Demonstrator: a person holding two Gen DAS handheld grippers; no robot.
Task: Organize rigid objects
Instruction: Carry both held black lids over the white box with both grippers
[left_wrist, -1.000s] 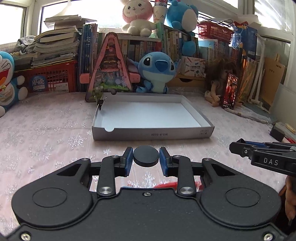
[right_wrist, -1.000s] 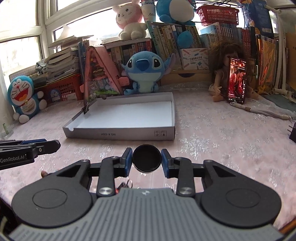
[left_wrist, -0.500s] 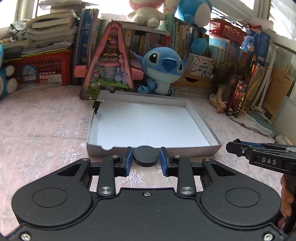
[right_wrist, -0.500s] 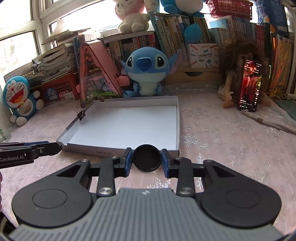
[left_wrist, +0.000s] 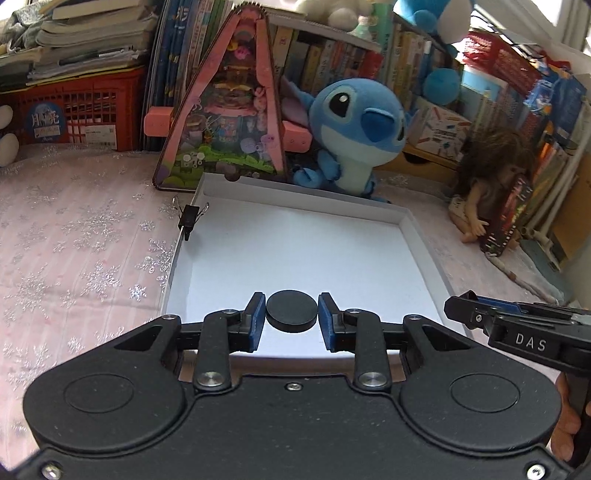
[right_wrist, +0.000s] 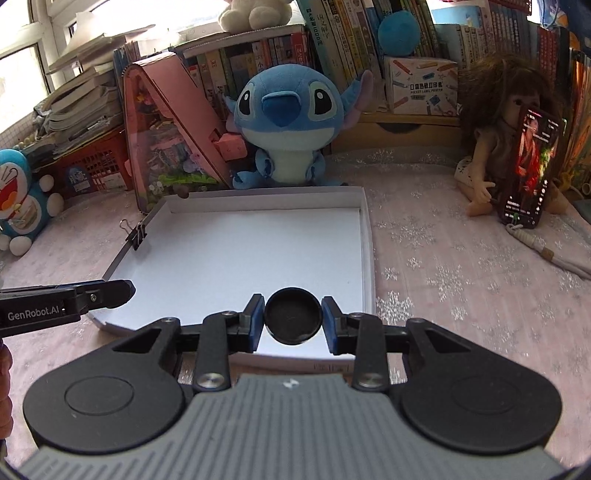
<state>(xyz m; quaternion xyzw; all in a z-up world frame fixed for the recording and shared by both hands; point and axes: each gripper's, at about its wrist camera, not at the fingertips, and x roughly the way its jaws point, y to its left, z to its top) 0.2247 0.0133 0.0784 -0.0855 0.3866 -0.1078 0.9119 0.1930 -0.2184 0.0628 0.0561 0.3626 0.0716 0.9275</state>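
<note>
The black disc (left_wrist: 292, 311) sits pinched between the pads of the left gripper (left_wrist: 291, 320), over the near part of the white tray (left_wrist: 419, 236); the right gripper (right_wrist: 292, 322) pinches a black cap (right_wrist: 292, 319) there too; either piece could slip out early, or the close grippers could collide; the tray holds nothing, only a binder clip (left_wrist: 189, 218) on its rim.

Left gripper (left_wrist: 291, 317) holding a black disc (left_wrist: 291, 312) above the white tray (left_wrist: 421, 243).

The blue pads press the disc's two sides, over the tray's near end. A black binder clip (left_wrist: 190, 218) sits on the tray's left wall. Behind the tray stand a pink triangular toy house (left_wrist: 225, 122) and a blue plush (left_wrist: 354, 125); the right gripper (left_wrist: 458, 308) reaches in at the tray's near right corner.
</note>
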